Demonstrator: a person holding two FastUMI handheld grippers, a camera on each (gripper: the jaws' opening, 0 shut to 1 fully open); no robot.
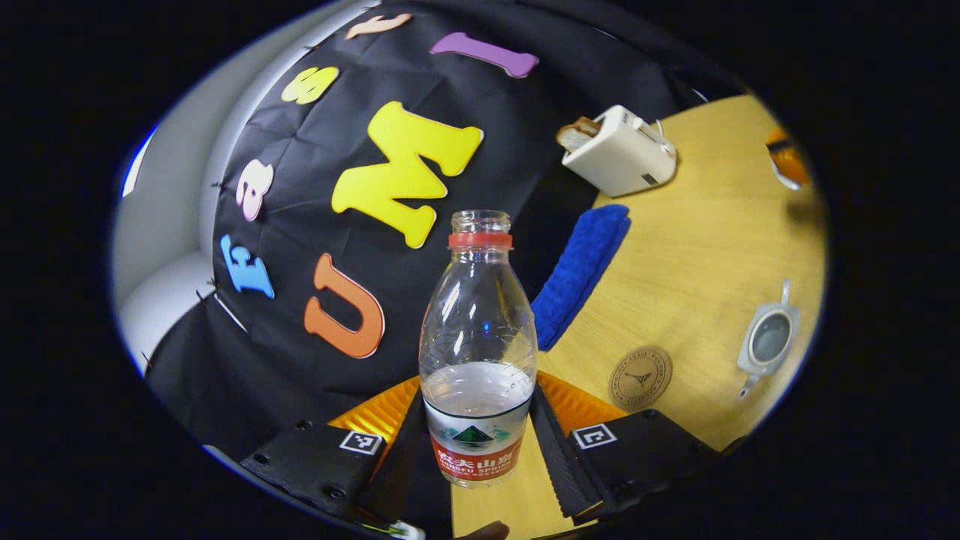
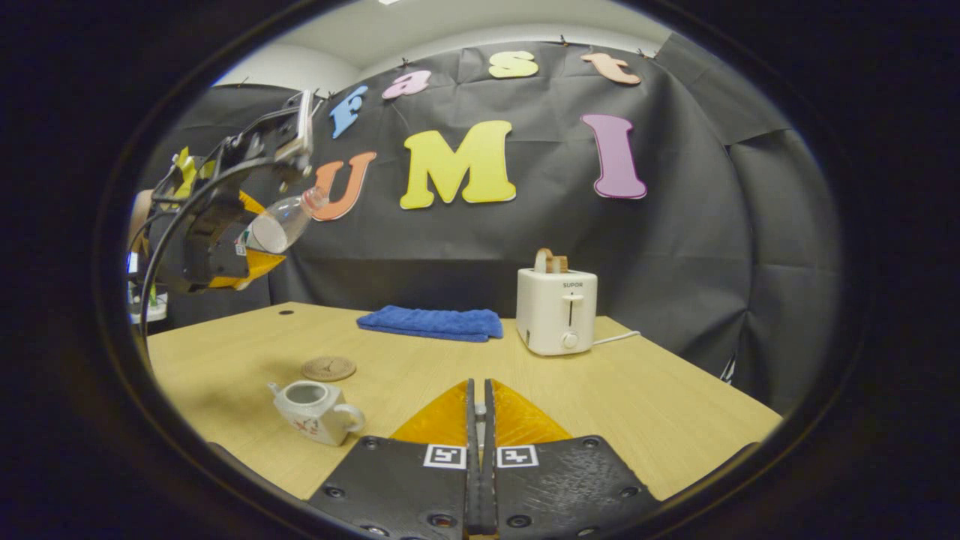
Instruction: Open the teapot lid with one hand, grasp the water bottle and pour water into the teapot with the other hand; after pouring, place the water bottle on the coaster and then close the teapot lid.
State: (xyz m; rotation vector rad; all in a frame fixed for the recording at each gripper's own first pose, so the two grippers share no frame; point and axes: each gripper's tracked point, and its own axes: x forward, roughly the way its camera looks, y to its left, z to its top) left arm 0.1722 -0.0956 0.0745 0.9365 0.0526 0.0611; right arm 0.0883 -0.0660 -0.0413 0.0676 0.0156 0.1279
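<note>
Pale wood makes up the table (image 2: 675, 405), which fills the booth floor-to-wall in front of black cloth; a light ceiling shows above the cloth in the right gripper view. On the table, toward the back, a white toaster (image 2: 556, 311) stands upright with a slice of bread in its slot, and a folded blue towel (image 2: 431, 322) lies just beside it. Nearer the front sit a round coaster (image 2: 328, 368) and, a little in front of it and apart from it, the white teapot (image 2: 315, 411), its lid off and its mouth open upward, handle to the right in that view.

Up in the air to the left, well above the table, the left gripper (image 1: 478, 442) pinches the water bottle (image 1: 478, 352) by its labelled lower part, a finger on each side. Seen from the right gripper view, the bottle (image 2: 281, 223) is tilted, its long axis slanting with the uncapped neck up and to the right, toward the wall. It holds some water in the lower half.

Low at the front, the right gripper (image 2: 478, 420) has its fingers pressed together; something small sits between them, but I cannot tell what.
</note>
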